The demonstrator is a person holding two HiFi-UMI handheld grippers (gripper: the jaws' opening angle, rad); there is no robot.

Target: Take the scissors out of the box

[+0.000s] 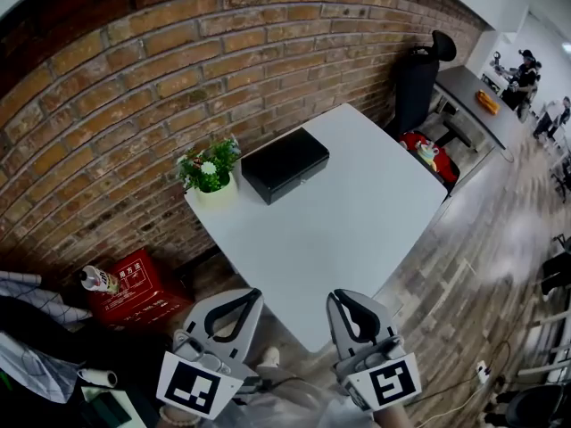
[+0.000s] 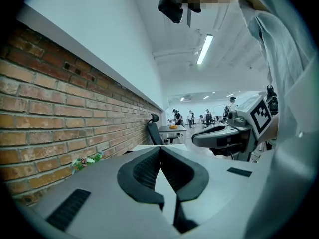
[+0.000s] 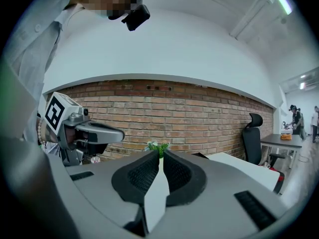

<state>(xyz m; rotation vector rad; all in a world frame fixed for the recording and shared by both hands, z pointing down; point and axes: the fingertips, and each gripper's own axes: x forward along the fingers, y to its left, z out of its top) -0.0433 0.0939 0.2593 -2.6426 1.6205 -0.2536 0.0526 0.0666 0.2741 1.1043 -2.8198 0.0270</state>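
Just a shut black box (image 1: 285, 163) (contents unseen)

Contents of the black box (image 1: 285, 163) are hidden by its shut lid. At the head view's bottom edge, the left hand-held gripper (image 1: 255, 293) and right hand-held gripper (image 1: 333, 299) are cut off.

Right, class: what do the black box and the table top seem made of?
Black box: probably painted metal, matte, judging by crisp edges and a small bright front fitting. Table top: likely laminate, smooth white, faintly glossy from its even sheen.
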